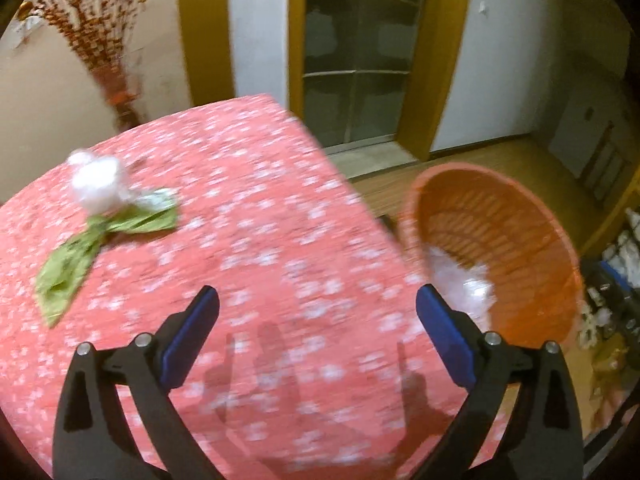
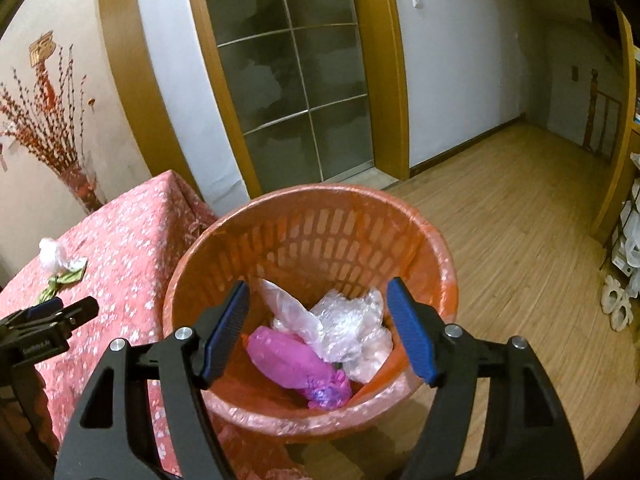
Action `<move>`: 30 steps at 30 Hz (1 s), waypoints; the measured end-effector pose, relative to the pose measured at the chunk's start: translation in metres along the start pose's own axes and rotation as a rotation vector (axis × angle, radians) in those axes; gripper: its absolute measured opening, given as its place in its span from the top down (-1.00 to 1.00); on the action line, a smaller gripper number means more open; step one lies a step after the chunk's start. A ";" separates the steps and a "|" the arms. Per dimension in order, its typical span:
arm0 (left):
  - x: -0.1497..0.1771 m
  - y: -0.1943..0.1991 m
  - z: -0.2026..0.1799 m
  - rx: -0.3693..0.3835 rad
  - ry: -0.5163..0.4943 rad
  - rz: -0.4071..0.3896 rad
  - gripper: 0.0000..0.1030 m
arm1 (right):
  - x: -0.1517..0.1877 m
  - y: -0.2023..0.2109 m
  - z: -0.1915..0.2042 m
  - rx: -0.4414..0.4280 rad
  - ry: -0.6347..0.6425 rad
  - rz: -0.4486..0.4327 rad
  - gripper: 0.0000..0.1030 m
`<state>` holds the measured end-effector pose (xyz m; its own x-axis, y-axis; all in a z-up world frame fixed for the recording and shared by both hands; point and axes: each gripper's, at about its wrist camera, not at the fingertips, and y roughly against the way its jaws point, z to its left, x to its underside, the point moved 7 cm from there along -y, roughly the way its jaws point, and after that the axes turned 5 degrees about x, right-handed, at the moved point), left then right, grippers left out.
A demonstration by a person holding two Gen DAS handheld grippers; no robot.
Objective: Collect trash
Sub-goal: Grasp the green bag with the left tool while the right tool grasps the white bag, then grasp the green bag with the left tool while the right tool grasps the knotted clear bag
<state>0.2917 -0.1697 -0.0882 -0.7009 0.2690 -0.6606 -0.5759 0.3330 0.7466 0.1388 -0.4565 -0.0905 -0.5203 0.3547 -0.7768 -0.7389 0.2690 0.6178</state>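
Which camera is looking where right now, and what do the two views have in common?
Left wrist: above the pink tablecloth, facing white plastic wad and green wrapper; open left gripper shows.
Right wrist: over orange basket, looking in; open right gripper shows, left gripper at left edge.
Shared: table, basket, wad, glass door.

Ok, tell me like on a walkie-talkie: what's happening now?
Both hand-held grippers, left and right, open, empty. Bags in orange bin. White wad, green wrapper on table. Path clear.

Pink-clothed table (image 1: 248, 216) bearing clear wad (image 1: 98, 182), green wrapper (image 1: 80, 252)
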 end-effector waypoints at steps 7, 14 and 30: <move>0.009 0.017 0.069 -0.131 0.088 0.007 -0.92 | 0.002 0.005 0.018 -0.025 0.028 0.004 -0.36; 0.023 0.036 0.131 -0.278 0.141 0.022 -0.92 | 0.004 0.008 0.039 -0.055 0.062 0.002 -0.37; 0.040 0.051 0.197 -0.302 0.099 0.069 -0.92 | 0.014 0.015 0.088 -0.122 0.132 0.010 -0.36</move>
<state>0.3171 0.0358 -0.0918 -0.7713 0.1876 -0.6082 -0.6145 0.0296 0.7884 0.1586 -0.3690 -0.0812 -0.5740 0.2339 -0.7848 -0.7755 0.1526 0.6126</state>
